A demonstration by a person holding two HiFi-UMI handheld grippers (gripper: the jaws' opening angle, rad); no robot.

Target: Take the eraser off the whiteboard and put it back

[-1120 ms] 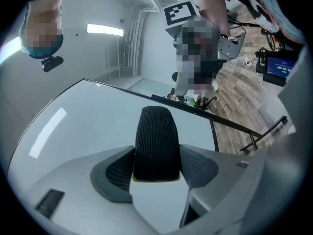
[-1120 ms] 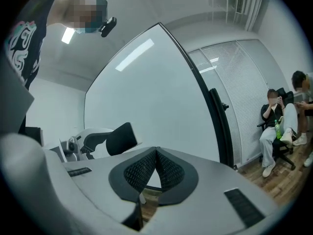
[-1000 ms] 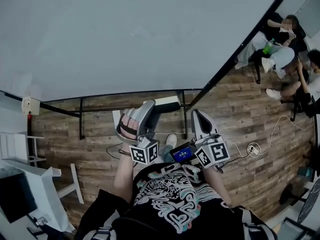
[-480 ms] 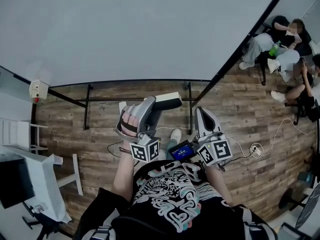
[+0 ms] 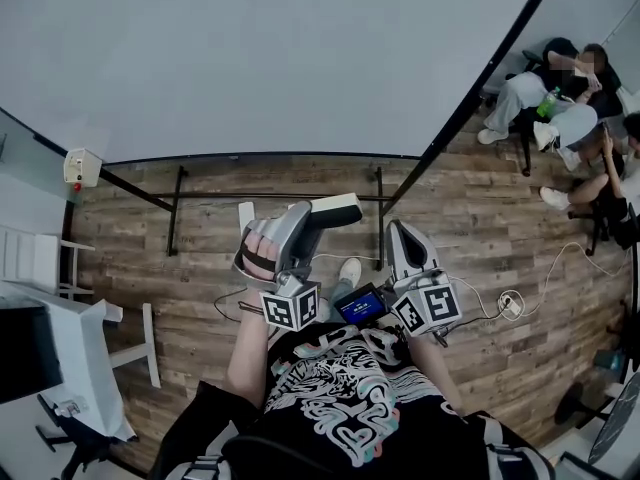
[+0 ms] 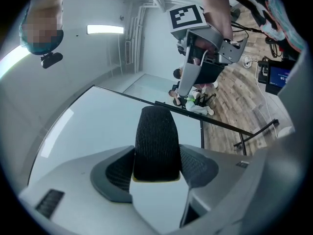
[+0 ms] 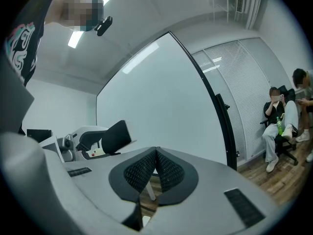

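A rectangular eraser [image 6: 156,141] with black felt and a white back sits clamped in the left gripper [image 6: 157,161]. The right gripper [image 7: 155,166] is pinched shut and empty. The eraser has drawn back from the big white whiteboard [image 5: 300,58].

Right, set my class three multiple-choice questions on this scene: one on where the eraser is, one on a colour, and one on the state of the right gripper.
1. Where is the eraser?
A. in a drawer
B. between the jaws of the left gripper
C. in a bucket

2. What colour is the eraser's ribbed face?
A. black
B. red
C. green

3. How do the jaws of the right gripper stand?
A. wide apart
B. clamped on a pen
C. closed together, nothing between them

Answers:
1 B: the left gripper view shows the jaws clamped on the eraser's sides.
2 A: that face shows black in the same view.
3 C: the right gripper view shows the jaws meeting, with nothing between them.
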